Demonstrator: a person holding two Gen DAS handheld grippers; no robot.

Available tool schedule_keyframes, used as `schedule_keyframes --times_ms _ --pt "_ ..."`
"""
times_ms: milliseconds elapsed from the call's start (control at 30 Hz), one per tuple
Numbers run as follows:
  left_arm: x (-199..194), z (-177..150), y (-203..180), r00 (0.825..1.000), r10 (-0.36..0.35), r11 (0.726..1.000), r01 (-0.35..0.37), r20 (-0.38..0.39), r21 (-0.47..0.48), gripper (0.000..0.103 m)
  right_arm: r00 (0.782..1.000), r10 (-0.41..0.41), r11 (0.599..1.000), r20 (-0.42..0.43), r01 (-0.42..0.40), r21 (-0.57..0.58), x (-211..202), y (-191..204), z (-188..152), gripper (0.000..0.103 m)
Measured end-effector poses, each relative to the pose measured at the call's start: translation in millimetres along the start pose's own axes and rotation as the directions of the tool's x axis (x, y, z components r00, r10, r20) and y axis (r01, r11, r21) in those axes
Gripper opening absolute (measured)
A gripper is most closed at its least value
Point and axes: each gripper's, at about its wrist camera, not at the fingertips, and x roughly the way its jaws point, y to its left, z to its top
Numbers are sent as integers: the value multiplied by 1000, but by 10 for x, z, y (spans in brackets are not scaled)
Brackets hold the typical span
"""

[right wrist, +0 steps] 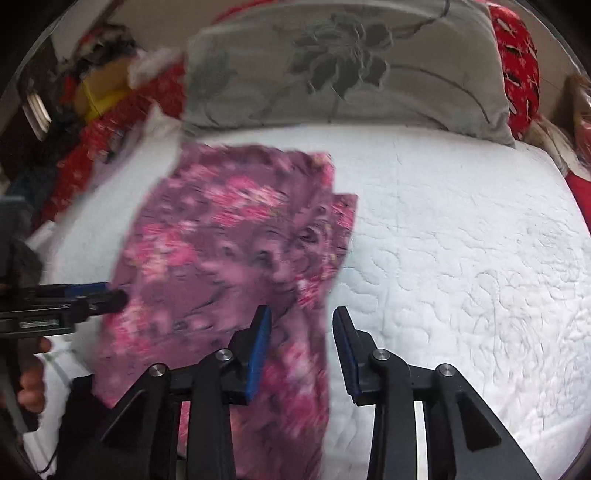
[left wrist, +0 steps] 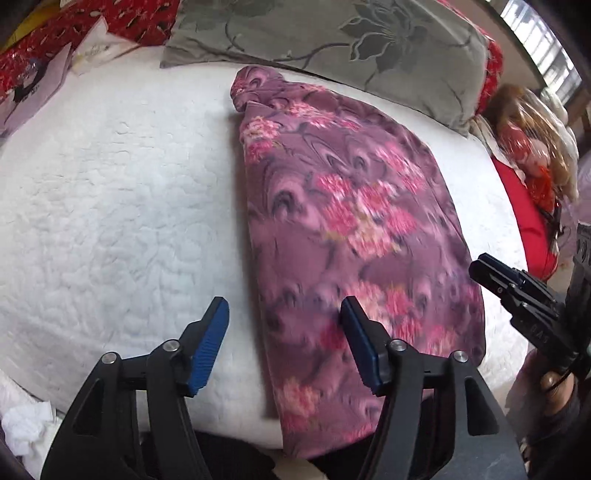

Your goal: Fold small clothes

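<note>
On a white quilted bed (left wrist: 110,184), a purple floral garment (left wrist: 351,221) lies folded lengthwise; left gripper (left wrist: 284,332) and right gripper (right wrist: 301,350) hover apart, empty, further folds seemingly remaining.

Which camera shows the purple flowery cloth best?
The left wrist view. There the purple flowery cloth lies nearly whole on the white quilt, fairly sharp, from its bunched far end to its near edge. In the right wrist view the cloth is blurrier, and the gripper hides part of its near end.

White quilted bedspread (left wrist: 110,184), grey floral pillow (left wrist: 332,37) at its head, red patterned fabric (left wrist: 140,18) beyond.
</note>
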Motion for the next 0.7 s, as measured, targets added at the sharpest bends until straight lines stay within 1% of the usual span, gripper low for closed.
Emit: schedule_keyframes --times_ms 33,67,100,133,167,200,233,300,333,400,433,467,533,567,633,667,700 --pt "38 -54 -8 1000 10 1000 -10 -6 13 65 1000 14 1000 -1 -14 -3 -27 -1 -61 36" --pt "114 -108 -22 1000 22 999 -21 -20 29 67 1000 1 1000 -17 -1 -8 1 -5 -144 36" --pt "190 -142 -26 999 34 999 -33 -38 39 71 998 -34 999 -48 33 -19 68 5 -213 36" --pt "208 -162 -11 998 32 999 -30 -56 24 71 994 -70 997 -85 67 -33 123 -29 -299 40" --pt "178 -173 3 998 24 1000 -23 -62 3 71 992 -76 997 -98 74 -25 151 -75 -363 45" --pt "123 -181 10 998 13 1000 -14 -60 -11 71 993 -74 997 -89 75 12 103 -120 -385 45" --pt "69 -204 1 999 16 1000 -17 -44 -2 71 995 -69 996 -76 73 49 22 -140 -397 45" --pt "16 -308 2 998 54 998 -54 -31 29 71 997 -64 997 -44 66 47 -116 -130 -466 44" --pt "62 -366 1 997 67 997 -65 -42 41 71 995 -84 996 -46 86 31 -130 -127 -517 45" --pt "152 -428 23 995 67 997 -65 -80 32 72 985 -147 989 -88 149 7 -51 -161 -619 45" --pt "142 -441 49 995 57 998 -56 -82 10 72 983 -149 988 -106 151 14 -19 -203 -657 48" --pt "116 -441 64 996 49 999 -50 -79 -7 72 986 -138 989 -93 143 49 -54 -235 -685 49" --pt "16 -444 90 997 43 999 -44 -64 -17 71 984 -148 985 -96 156 76 -130 -204 -669 49" --pt "-63 -453 97 997 53 999 -53 -54 -12 71 981 -168 983 -95 174 63 -173 -170 -658 49" --pt "-196 -502 128 997 82 997 -82 -17 -5 71 972 -223 974 -76 225 20 -307 -57 -637 54" --pt "-232 -518 152 996 90 996 -90 -3 -8 71 965 -253 967 -62 254 -3 -378 21 -643 58" --pt "-275 -528 185 995 102 995 -102 9 -15 71 963 -265 964 -52 265 -17 -447 94 -655 62"
